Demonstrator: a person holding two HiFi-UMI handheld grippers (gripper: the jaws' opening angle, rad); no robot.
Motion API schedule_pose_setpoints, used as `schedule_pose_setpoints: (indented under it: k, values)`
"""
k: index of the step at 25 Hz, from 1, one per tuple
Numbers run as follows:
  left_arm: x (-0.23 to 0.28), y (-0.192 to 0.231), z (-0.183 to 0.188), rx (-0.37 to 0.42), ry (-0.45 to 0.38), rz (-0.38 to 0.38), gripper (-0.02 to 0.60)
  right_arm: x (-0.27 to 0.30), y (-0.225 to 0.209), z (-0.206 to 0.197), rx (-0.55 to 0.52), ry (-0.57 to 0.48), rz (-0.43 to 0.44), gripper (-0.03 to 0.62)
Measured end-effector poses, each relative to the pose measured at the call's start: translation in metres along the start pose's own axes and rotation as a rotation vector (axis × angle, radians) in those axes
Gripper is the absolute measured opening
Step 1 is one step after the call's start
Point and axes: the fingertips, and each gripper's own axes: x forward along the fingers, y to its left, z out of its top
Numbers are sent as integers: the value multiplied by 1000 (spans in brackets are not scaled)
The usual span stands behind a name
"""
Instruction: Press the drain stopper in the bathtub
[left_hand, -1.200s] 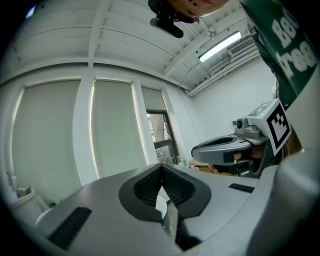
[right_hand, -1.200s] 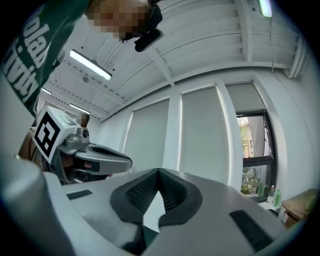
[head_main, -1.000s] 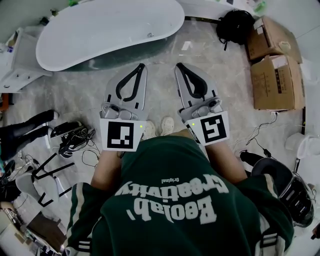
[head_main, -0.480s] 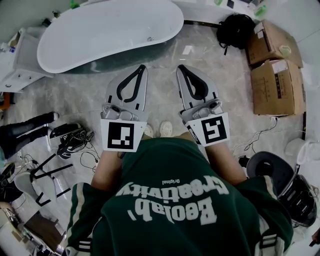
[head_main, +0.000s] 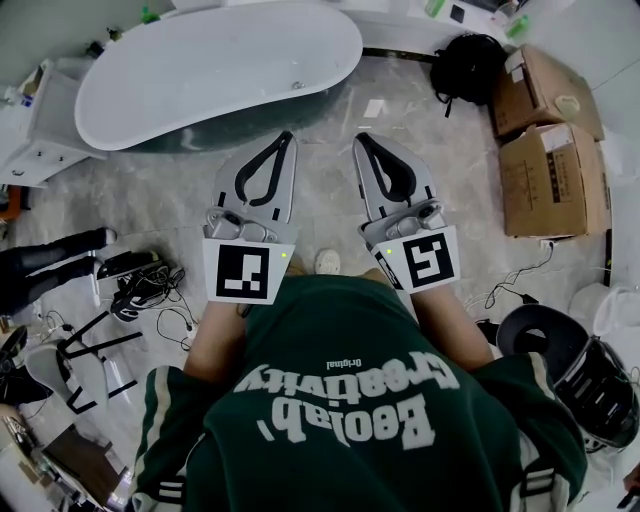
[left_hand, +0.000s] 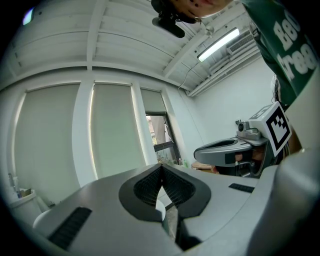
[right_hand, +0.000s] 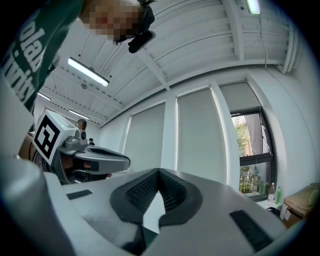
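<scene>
The person is standing well apart from the bathtub (head_main: 200, 60), which is lying at 11 o'clock from the grippers. A small dark spot at the tub's right end, probably the drain stopper (head_main: 297, 86), is sitting at 12 o'clock from the left gripper (head_main: 284, 137). The risk I am seeing is a miss: the stopper is looking small against smooth white enamel, so a tip coming down off-centre could be sliding off it instead of pressing. Loose cables (head_main: 165, 300) are trailing on the floor at 8 o'clock, a tripping hazard on the way in. Both the left gripper and the right gripper (head_main: 360, 139) are holding their jaws closed tip to tip, gripping and touching nothing.
</scene>
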Motion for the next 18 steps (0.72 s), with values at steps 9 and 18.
schedule_pose_setpoints:
  k: [9, 18]
  values:
    - [-1, -5, 2, 10, 3, 10, 8, -6, -4, -2, 15, -3, 14, 9]
    - [16, -7, -1, 19, -1, 0, 8, 1, -18, -9, 17, -8, 15, 8]
